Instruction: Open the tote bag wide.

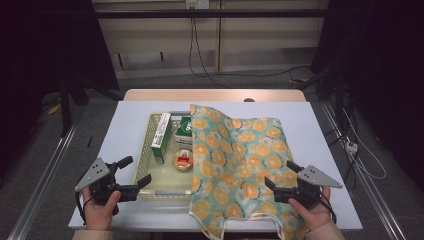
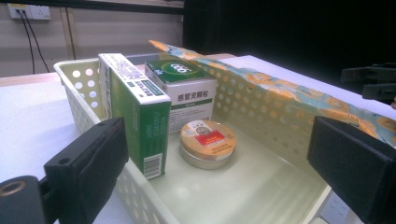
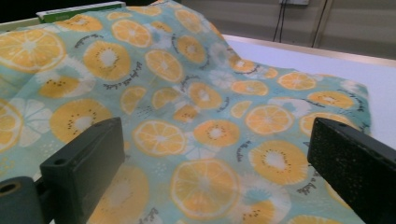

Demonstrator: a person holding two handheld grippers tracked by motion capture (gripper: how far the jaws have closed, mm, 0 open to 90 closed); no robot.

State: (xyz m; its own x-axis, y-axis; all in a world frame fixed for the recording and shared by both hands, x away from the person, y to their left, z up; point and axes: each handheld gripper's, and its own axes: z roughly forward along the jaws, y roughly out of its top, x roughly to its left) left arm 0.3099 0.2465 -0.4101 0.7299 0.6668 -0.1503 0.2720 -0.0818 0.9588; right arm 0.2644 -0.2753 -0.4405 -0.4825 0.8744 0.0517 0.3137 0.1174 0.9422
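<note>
White table is standing in a dim room with cables running on the far floor. From the high view, the fruit-print cloth is lying on the right half, its left edge draping over the right wall of the cream basket; its near edge is hanging off the table. The left gripper is waiting wide at the basket's near left corner, and the right gripper is hovering wide over the cloth's near right part.

From the left gripper view, a tall green box, a white box and a round tin are sitting inside the basket.

From the right gripper view, the cloth is looking thin, soft and light; I think pinching a hem or corner is gripping better than the flat middle.
</note>
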